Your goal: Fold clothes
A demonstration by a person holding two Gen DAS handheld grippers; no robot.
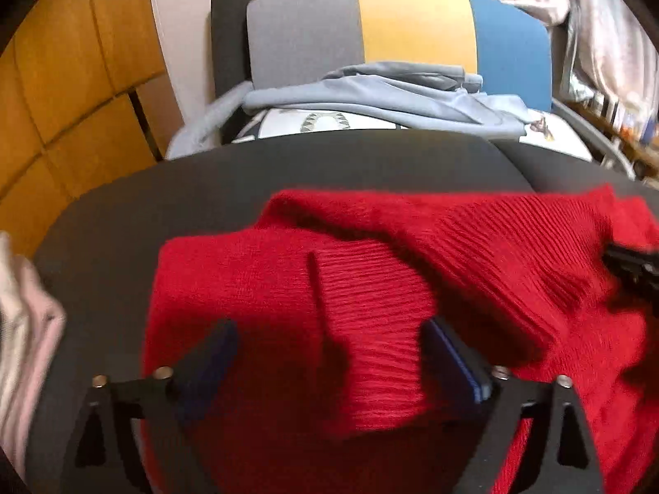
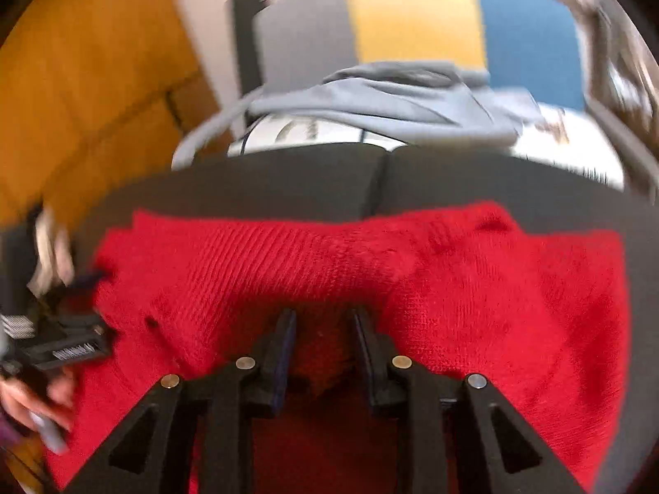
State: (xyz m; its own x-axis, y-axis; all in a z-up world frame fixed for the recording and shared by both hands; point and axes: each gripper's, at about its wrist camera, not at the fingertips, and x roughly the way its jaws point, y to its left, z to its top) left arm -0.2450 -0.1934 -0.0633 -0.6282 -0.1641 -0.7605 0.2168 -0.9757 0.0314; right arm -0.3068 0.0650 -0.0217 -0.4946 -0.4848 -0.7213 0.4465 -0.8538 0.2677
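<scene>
**Red sweater spread on the dark surface, both grippers over it**

While I watch through the two wrist cameras, the red sweater (image 1: 370,313) lies across the dark grey surface (image 1: 288,173), reaching from near its left edge to past its right side, with a ribbed section folded over the plainer knit. My left gripper (image 1: 329,354) hangs above the sweater's left part, its jaws spread wide with nothing between them but the cloth below. My right gripper (image 2: 323,341) sits over the sweater's near edge with its fingers (image 2: 284,341) brought close together; a bump of red knit shows in the narrow gap, yet the blur keeps me from telling whether it is pinched. From the right wrist view the left gripper's body and the hand (image 2: 37,399) holding it appear at the sweater's left end.

Beyond the far edge stands a chair (image 1: 412,20) with a grey, yellow and blue back, and a light blue garment (image 1: 370,94) is draped on its seat. At the left edge lies some pale pink cloth (image 1: 24,329).
</scene>
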